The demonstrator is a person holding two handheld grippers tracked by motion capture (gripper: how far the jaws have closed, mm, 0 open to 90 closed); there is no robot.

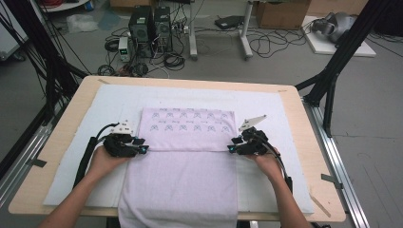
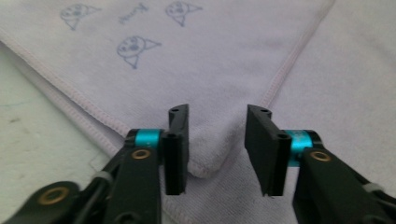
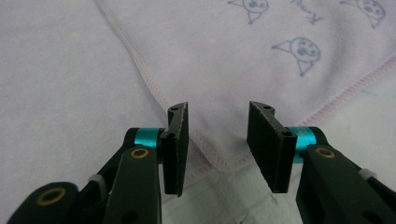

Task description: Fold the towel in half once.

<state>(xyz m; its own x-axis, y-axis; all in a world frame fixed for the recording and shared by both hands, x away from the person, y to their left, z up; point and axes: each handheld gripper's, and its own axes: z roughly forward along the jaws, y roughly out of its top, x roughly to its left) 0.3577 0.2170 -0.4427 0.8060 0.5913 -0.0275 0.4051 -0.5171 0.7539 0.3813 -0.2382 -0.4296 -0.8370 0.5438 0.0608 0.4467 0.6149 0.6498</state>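
Pale lilac towel (image 1: 185,161) lies flat on a white mat (image 1: 71,156) on the table (image 1: 313,190), its far part folded back toward the person so the printed side with small blue cartoon faces (image 1: 187,121) shows; the near end hangs over the table's front edge. Left gripper (image 1: 141,149) sits at the left end of the folded flap's near edge, right gripper (image 1: 231,149) at its right end, each held in a hand coming up from below. Left gripper view: fingers (image 2: 177,149) stand apart with a clear gap, and the corner of the folded flap (image 2: 205,158) lies on the layer beneath, right in that gap; pads not pressing on the cloth. Right gripper view: fingers (image 3: 176,149) likewise parted, the stitched corner of the flap (image 3: 219,149) between them, no contact seen on either pad. Printed faces lie beyond the fingertips in both gripper views. Neither gripper has hold of the towel. Floor behind the table carries computer towers (image 1: 149,26) and loose cables.
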